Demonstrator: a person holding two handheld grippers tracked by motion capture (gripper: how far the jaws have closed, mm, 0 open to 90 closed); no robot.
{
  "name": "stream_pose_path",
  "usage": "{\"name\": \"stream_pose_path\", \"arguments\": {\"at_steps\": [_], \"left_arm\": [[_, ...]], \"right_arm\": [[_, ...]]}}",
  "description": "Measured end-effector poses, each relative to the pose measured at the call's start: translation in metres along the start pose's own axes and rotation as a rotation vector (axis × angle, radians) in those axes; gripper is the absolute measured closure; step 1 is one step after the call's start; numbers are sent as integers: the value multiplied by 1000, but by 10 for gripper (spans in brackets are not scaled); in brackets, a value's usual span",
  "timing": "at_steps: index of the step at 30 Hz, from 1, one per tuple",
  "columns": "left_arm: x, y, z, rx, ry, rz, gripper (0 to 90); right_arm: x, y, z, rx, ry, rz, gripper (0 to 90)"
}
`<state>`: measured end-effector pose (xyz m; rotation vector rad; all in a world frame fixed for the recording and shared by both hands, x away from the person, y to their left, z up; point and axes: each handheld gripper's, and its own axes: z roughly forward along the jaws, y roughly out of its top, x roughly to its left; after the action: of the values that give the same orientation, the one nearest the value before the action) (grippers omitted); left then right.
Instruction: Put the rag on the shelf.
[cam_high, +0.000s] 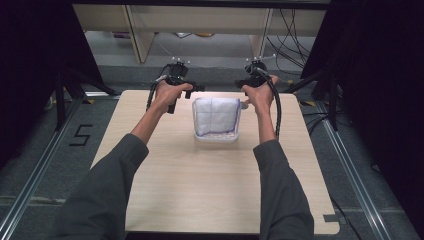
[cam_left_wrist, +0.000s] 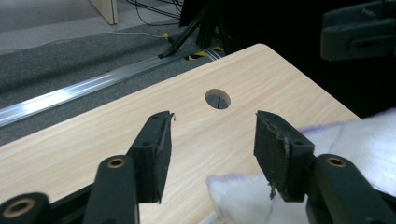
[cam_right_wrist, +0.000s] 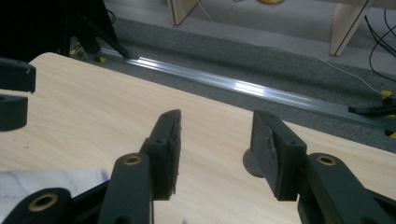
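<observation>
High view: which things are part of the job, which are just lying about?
In the job:
- folded white cloth, lying on the table
- left gripper, open, cloth corner below its jaws
- right gripper, open, nothing between its jaws

Lying about:
- cables on the floor beyond the table
- wooden shelf legs
- black stand legs at left

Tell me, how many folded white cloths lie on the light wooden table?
1. The folded white cloth with purple lines lies near the far middle of the light wooden table, between the left gripper and the right gripper.
</observation>
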<state>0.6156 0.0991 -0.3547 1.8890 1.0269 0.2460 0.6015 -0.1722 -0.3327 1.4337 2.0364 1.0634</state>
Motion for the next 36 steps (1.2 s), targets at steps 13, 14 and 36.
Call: {"name": "stream_pose_path", "arguments": {"at_steps": [13, 14, 36], "left_arm": [[5, -7, -17, 31, 1, -28, 360], [6, -8, -19, 38, 7, -17, 352], [5, -30, -62, -13, -24, -20, 322]], "right_arm": [[-12, -8, -16, -40, 14, -13, 491], [-11, -10, -17, -36, 15, -10, 491], [2, -17, -54, -41, 70, -65, 417]]}}
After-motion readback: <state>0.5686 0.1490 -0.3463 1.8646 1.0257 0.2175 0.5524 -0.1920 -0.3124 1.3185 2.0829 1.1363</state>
